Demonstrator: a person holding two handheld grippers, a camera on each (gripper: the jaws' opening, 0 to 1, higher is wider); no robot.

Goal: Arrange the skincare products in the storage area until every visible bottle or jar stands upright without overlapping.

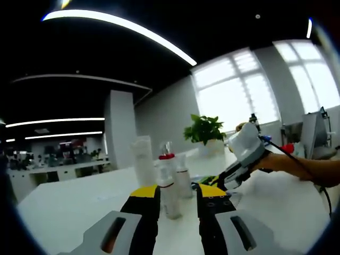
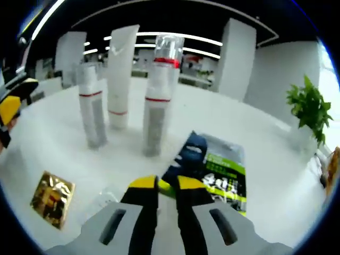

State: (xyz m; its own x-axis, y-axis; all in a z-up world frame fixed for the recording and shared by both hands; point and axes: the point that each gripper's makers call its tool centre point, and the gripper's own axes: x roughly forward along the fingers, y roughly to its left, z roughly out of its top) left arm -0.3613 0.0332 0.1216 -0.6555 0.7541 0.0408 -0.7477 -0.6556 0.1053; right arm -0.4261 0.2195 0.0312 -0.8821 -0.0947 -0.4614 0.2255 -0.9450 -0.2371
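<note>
In the right gripper view three containers stand upright and apart on the white table: a grey bottle with red bands, a white tube and a tall pump bottle with a red collar. My right gripper is closed on the near edge of a dark green sachet. In the left gripper view my left gripper is open, with a small grey bottle standing in line between its tips. The white tube and two more bottles stand behind it. A hand holds the right gripper at the right.
A gold sachet and a clear plastic piece lie near the front left. A potted plant stands at the table's far right. The left gripper's yellow tip shows at the left edge.
</note>
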